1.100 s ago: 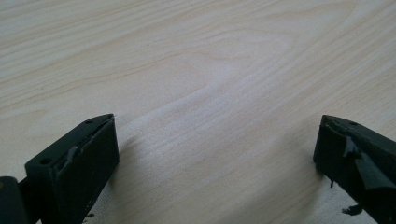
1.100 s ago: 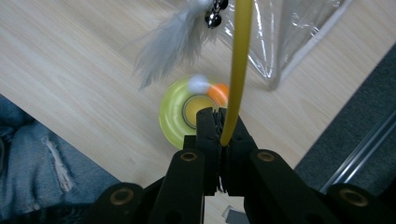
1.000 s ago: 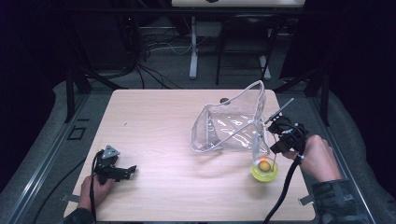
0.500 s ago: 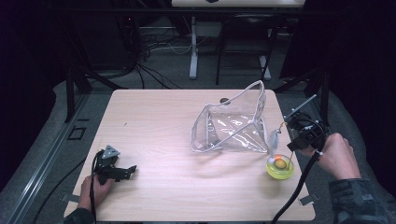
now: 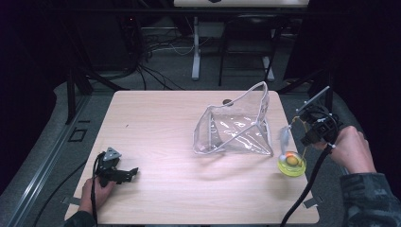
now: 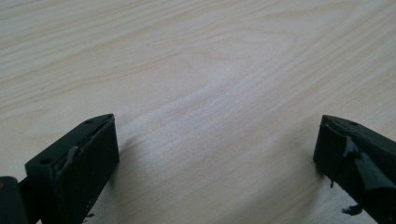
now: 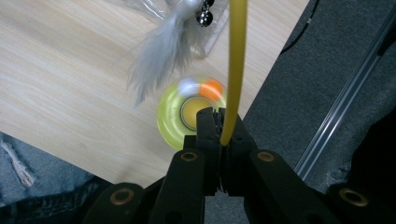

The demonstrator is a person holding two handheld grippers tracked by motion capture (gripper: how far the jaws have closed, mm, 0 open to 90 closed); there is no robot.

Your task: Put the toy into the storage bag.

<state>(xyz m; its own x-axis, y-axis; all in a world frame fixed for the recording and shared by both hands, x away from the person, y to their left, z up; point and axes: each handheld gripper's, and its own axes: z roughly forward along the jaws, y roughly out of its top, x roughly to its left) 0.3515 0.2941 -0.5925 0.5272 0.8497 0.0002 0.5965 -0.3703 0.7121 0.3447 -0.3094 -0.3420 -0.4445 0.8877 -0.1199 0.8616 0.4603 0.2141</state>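
My left gripper (image 5: 124, 174) is black, with a grey three-cornered plate (image 5: 111, 154) on top and a black cable (image 5: 94, 191) leaving it toward 6 o'clock. In the left gripper view its two jaws are blocky black pads, each with a small screw hole near the tip and frayed black tape at the edges. My right gripper (image 7: 218, 122) is likewise black; its linkage arms carry brass-coloured rivets (image 7: 121, 196), and a thick black cable (image 5: 309, 184) leaves it toward 7 o'clock. My right sleeve (image 5: 371, 198) is dark mottled fabric.
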